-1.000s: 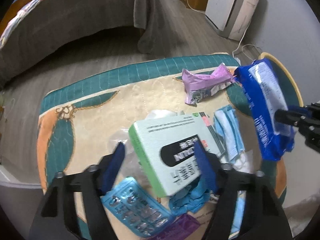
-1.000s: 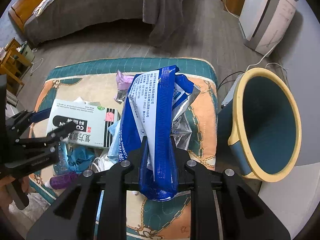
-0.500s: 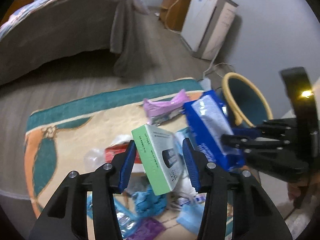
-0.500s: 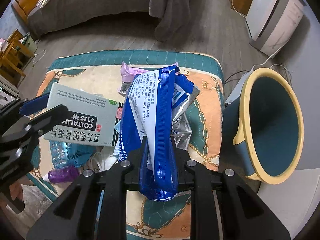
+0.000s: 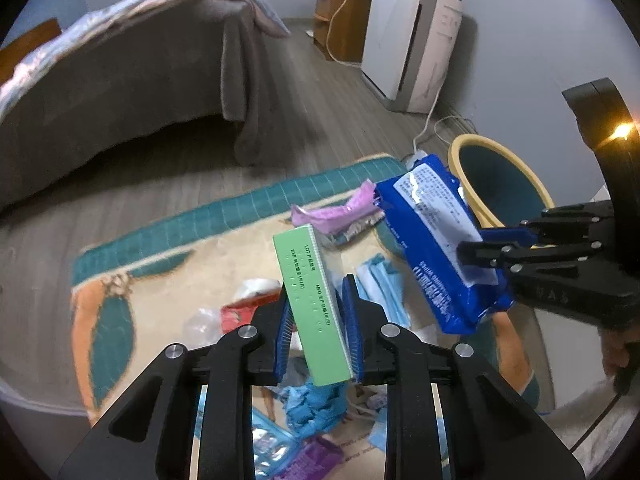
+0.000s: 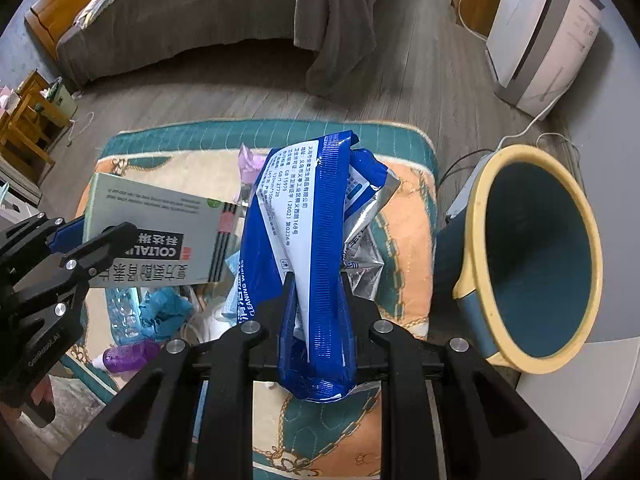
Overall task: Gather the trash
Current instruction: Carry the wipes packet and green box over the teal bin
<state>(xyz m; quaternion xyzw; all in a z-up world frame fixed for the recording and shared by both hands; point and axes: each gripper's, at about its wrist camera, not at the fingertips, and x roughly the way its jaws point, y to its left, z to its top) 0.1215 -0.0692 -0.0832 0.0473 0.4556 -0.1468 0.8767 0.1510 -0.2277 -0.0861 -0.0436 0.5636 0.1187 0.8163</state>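
Note:
A green and white medicine box [image 5: 304, 256] hangs edge-on above the patterned mat [image 5: 160, 264]. My left gripper [image 5: 317, 292] is closing its jaws, and both blue pads press the box's flat sides. The right wrist view shows the box [image 6: 160, 216] and the left gripper [image 6: 100, 232] at the left. My right gripper [image 6: 316, 284] is shut on a blue wipes pack [image 6: 296, 208], held upright over the mat. From the left wrist view the pack [image 5: 432, 240] and right gripper [image 5: 480, 244] sit to the right. A teal bin with a yellow rim [image 6: 472, 220] stands right of the mat.
Loose trash lies on the mat: a pink wrapper [image 5: 340, 214], blue masks [image 5: 380, 288], a red packet [image 5: 240, 312], a blue glove [image 6: 164, 308], a purple bottle [image 6: 128, 356]. A bed [image 5: 120, 72] and a white appliance [image 5: 408, 40] stand beyond. The bin's rim [image 5: 454, 156] shows behind the pack.
My left gripper has risen with the medicine box, lifting it off the mat and turning it edge-on while the jaws narrowed on it. The right gripper and wipes pack have stayed put.

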